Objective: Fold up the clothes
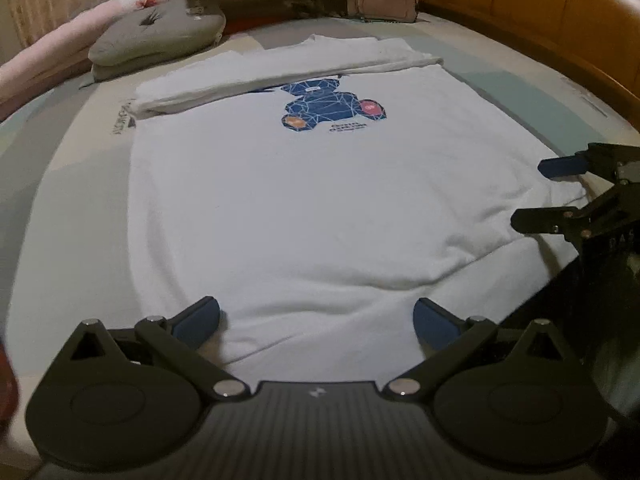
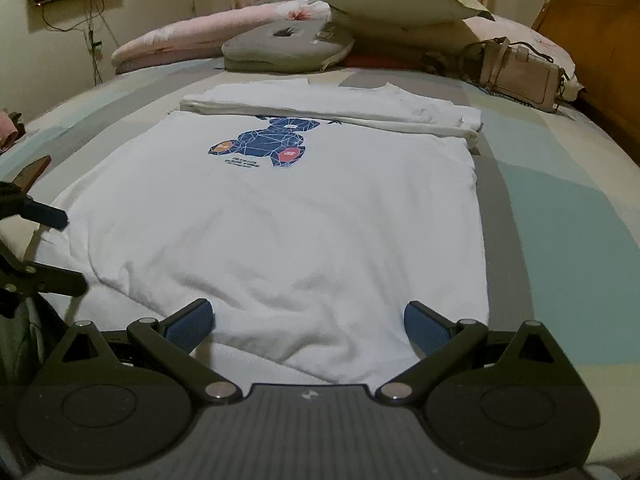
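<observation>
The left tool (image 1: 316, 322) is spread wide, its blue pads either side of the near hem of the white T-shirt (image 1: 320, 200) and gripping nothing; whether the pads touch the cloth is hard to judge. The right tool (image 2: 310, 324) is equally wide at the same hem, empty too. The T-shirt lies flat on the bed (image 2: 560, 208), its far part folded over into a band that covers the top of the blue bear print (image 2: 266, 142). Beyond it sit a grey cushion (image 2: 280, 50), a pale pillow (image 2: 396, 2) and a beige handbag (image 2: 520, 72). The small lettering under the print is too blurred to read.
</observation>
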{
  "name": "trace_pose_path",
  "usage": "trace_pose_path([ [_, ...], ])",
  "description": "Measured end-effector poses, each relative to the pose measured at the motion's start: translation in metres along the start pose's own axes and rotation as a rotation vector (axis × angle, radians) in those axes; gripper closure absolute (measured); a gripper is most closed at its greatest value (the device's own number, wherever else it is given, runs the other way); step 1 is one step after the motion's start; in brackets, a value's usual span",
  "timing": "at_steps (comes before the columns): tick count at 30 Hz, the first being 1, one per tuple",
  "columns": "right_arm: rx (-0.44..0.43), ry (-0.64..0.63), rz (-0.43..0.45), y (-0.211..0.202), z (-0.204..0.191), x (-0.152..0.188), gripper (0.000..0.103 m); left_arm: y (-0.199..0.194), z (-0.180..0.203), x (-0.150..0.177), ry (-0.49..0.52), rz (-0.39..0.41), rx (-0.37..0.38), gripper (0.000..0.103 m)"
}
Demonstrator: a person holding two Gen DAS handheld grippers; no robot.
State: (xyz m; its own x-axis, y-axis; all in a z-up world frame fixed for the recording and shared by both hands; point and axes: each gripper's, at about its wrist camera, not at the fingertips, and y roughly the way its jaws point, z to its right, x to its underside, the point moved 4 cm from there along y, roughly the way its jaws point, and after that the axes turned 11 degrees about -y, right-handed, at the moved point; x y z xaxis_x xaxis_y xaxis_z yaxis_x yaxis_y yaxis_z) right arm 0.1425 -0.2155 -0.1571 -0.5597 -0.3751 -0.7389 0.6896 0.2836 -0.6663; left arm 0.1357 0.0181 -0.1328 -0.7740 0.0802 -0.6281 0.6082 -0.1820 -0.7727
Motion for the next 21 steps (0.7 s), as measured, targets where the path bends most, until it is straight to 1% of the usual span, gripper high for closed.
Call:
trace_pose_path([
  [2, 0.006, 0.004, -0.005, 0.001, 0.0, -0.001, 0.0, -0.004, -0.005, -0.006, -0.026, 0.013, -0.007, 0.001],
  [3, 0.008, 0.007, -0.008, 0.001, 0.0, -0.002, 0.0, -0.003, -0.01, -0.009, -0.055, 0.016, 0.011, 0.001],
  [6, 0.011, 0.009, -0.013, 0.002, 0.0, -0.002, 0.0, 0.007, -0.027, -0.011, -0.154, -0.019, 0.03, 0.001],
  [7, 0.01, 0.01, -0.016, 0.001, 0.0, -0.002, 0.0, 0.006, -0.032, -0.01, -0.164, -0.009, 0.008, 0.001],
  [10, 0.004, 0.012, -0.017, -0.001, 0.001, 0.0, 0.0, -0.003, -0.036, -0.009, -0.146, 0.0, -0.062, 0.001],
  [13, 0.001, 0.014, -0.01, -0.002, 0.002, 0.002, 0.0, -0.012, -0.034, -0.014, -0.108, 0.035, -0.096, 0.001],
  [15, 0.003, 0.015, -0.011, -0.001, 0.002, 0.002, 0.0, -0.016, -0.029, -0.02, -0.1, 0.067, -0.053, 0.001],
  [17, 0.004, 0.016, -0.013, -0.002, 0.001, 0.002, 0.0, -0.012, -0.024, -0.024, -0.095, 0.077, -0.023, 0.001],
  [21, 0.007, 0.018, -0.018, -0.002, 0.0, 0.002, 0.0, 0.01, -0.012, -0.022, -0.059, 0.047, -0.044, 0.001],
])
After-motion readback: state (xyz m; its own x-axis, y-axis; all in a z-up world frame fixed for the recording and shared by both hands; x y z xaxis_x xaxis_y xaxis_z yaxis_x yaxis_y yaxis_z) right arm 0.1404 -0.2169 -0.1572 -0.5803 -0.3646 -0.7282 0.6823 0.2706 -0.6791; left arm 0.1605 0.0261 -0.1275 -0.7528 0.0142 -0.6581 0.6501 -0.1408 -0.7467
